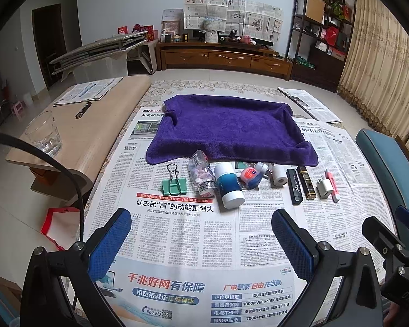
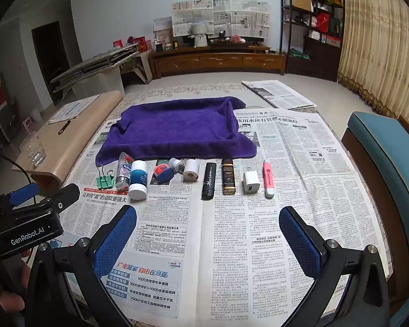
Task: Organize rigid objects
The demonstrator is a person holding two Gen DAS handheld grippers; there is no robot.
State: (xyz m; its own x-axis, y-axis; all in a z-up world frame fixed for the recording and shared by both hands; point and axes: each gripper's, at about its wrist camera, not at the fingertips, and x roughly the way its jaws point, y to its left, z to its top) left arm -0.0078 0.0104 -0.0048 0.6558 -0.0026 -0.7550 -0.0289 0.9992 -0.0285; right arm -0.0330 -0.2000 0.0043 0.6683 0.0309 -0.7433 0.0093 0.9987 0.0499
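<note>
A row of small hard things, from a green binder clip to a pink highlighter, lay on newsprint just before a fuzzy purple towel, both grippers gaping empty nearby.

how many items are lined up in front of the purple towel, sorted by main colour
Green: 1, metal binder clip
Clear: 1, plastic pill bottle
Blue: 2, white-capped tube, red-labelled jar
White: 2, tape roll, USB charger cube
Black: 2, Horizon case, gold-trimmed box
Pink: 1, highlighter pen
Total: 9
</note>
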